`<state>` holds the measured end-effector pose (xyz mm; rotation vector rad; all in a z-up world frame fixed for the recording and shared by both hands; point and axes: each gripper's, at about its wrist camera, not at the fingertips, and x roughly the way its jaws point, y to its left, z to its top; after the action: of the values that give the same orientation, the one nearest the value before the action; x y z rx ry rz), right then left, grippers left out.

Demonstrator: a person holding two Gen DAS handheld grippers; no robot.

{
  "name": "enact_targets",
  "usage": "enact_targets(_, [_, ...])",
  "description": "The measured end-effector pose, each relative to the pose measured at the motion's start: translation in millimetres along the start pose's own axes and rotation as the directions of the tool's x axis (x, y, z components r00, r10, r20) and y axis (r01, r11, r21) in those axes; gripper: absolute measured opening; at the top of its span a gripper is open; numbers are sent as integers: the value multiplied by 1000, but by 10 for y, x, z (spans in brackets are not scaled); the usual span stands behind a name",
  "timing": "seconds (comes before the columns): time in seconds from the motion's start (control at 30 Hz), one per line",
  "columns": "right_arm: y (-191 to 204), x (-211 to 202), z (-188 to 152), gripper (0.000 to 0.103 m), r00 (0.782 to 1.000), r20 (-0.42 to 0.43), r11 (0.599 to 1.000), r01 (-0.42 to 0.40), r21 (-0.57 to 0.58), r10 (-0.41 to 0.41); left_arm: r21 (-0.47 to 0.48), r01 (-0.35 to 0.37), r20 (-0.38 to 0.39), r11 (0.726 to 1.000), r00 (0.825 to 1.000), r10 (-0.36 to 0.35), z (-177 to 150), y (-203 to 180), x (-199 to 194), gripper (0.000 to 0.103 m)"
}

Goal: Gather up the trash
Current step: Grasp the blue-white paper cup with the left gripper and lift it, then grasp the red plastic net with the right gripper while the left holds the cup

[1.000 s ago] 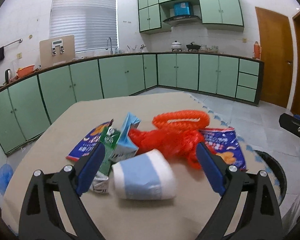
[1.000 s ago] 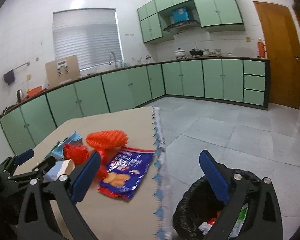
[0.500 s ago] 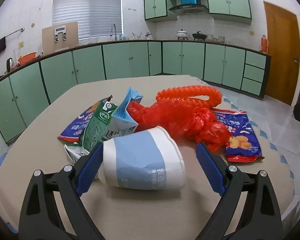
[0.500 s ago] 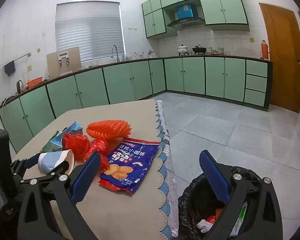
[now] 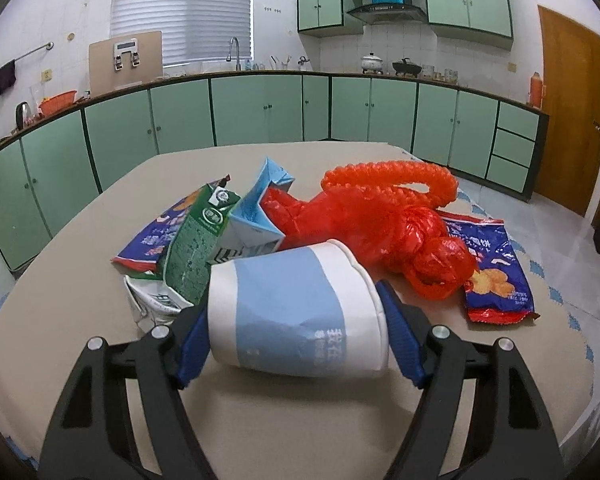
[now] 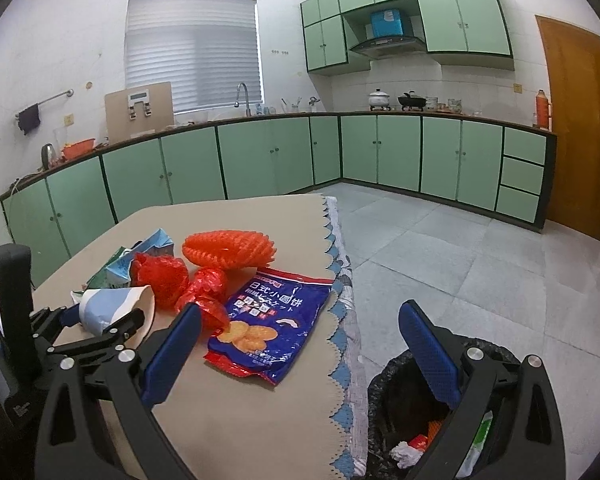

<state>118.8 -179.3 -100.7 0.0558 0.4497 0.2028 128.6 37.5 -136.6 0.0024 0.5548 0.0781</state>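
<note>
A white and blue paper cup (image 5: 296,312) lies on its side on the beige table (image 5: 300,424), and my left gripper (image 5: 296,344) is shut on it, blue pads against its two ends. It also shows in the right wrist view (image 6: 108,306). Behind it lie a green carton (image 5: 196,248), a light blue carton (image 5: 260,212), a red plastic bag (image 5: 380,232), an orange foam net (image 5: 396,180) and blue snack bags (image 5: 496,268). My right gripper (image 6: 300,352) is open and empty, above the table edge and a black trash bag (image 6: 388,408).
The black trash bag stands on the tiled floor right of the table and holds some trash. Green kitchen cabinets (image 6: 260,160) run along the far walls. A wooden door (image 6: 576,128) is at the right. The table's scalloped cloth edge (image 6: 340,320) is on its right side.
My left gripper has moved forward and closed its jaws on the paper cup. The right gripper has shifted slightly and stays open.
</note>
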Motion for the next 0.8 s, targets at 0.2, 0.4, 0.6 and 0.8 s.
enact_targets(0.2, [84, 57, 59, 97, 999, -2, 999, -40, 11, 40, 4, -11, 72, 1000, 997, 10, 140, 108, -215, 72])
enact_targets(0.4, [363, 286, 65, 94, 996, -25, 996, -85, -16, 85, -25, -24, 89, 999, 996, 26, 257, 300, -285, 72])
enact_targets(0.6, [599, 587, 50, 88, 989, -82, 992, -125, -11, 123, -25, -3, 118, 1000, 993, 6, 296, 405, -393, 72])
enact_targets(0.8, [725, 842, 28, 66, 977, -158, 988, -150, -27, 144, -30, -18, 108, 999, 994, 21, 262, 484, -372, 72])
